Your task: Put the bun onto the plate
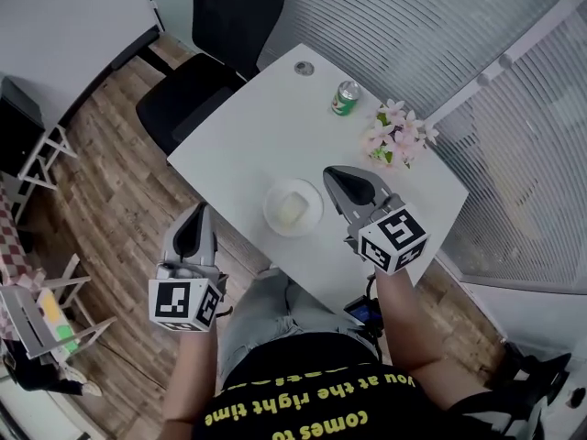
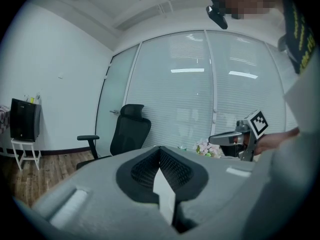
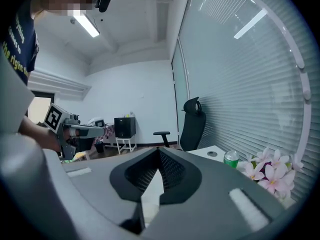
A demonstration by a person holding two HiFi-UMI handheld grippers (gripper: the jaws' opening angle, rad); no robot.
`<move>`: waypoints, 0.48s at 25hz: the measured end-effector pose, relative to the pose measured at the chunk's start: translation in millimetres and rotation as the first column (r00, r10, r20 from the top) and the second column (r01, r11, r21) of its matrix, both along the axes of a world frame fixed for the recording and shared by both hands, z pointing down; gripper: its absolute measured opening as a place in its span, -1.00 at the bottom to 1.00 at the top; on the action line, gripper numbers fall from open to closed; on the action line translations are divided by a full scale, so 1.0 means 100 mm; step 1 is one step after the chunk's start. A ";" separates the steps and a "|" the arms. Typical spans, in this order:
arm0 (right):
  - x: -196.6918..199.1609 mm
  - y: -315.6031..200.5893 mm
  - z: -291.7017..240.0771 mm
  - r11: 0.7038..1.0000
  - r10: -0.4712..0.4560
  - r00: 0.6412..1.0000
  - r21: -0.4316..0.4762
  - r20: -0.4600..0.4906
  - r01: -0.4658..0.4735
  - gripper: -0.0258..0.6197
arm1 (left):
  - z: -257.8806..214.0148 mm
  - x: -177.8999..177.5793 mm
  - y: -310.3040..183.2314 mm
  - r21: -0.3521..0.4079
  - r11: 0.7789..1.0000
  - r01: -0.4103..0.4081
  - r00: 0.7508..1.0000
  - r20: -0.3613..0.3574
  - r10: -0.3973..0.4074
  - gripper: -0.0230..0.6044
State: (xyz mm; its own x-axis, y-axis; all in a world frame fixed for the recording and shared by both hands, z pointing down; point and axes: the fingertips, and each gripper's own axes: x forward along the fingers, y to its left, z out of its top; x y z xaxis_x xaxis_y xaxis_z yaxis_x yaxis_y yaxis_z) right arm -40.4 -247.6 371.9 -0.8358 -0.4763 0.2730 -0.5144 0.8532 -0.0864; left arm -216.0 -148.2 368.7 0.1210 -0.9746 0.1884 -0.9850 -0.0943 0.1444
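A pale bun lies on a white round plate near the front edge of the white table. My right gripper hovers just right of the plate, shut with nothing between its fingers. My left gripper is off the table's front left edge, also shut and empty. In the left gripper view the shut jaws point level across the room toward the right gripper. In the right gripper view the jaws are shut, and the left gripper shows at the left. Neither gripper view shows the bun.
A green can and a bunch of pink flowers stand at the table's far right. A black office chair is behind the table. A round cable port sits near the far edge. White folding stands are on the wooden floor at left.
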 end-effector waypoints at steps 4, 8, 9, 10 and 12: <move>0.12 -0.03 -0.22 1.000 0.007 0.999 0.023 0.051 -0.008 -0.90 | -0.02 0.07 -0.05 0.014 1.000 -0.013 1.000 0.002 0.013 -0.93; 0.23 -0.01 -0.43 0.999 0.014 0.995 0.029 0.103 -0.017 -0.90 | -0.04 0.16 -0.07 0.026 0.999 -0.025 1.000 -0.001 0.025 -0.93; 0.26 0.00 -0.48 0.999 0.016 0.994 0.033 0.109 -0.019 -0.90 | -0.05 0.19 -0.08 0.029 0.999 -0.028 1.000 -0.003 0.028 -0.93; 0.29 0.00 -0.53 0.999 0.017 0.993 0.037 0.115 -0.022 -0.90 | -0.07 0.20 -0.08 0.033 0.999 -0.031 0.999 -0.003 0.032 -0.93; 0.33 0.02 -0.62 0.999 0.017 0.992 0.038 0.128 -0.022 -0.90 | -0.09 0.24 -0.08 0.037 0.999 -0.036 0.999 -0.005 0.036 -0.93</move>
State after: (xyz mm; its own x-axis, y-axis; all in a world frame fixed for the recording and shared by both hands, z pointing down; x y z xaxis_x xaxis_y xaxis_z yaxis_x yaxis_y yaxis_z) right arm -7.0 -245.8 310.0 -0.8528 -0.5014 0.1457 -0.5182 0.8470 -0.1184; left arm -192.4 -156.3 359.7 0.1567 -0.9759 0.1516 -0.9801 -0.1348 0.1456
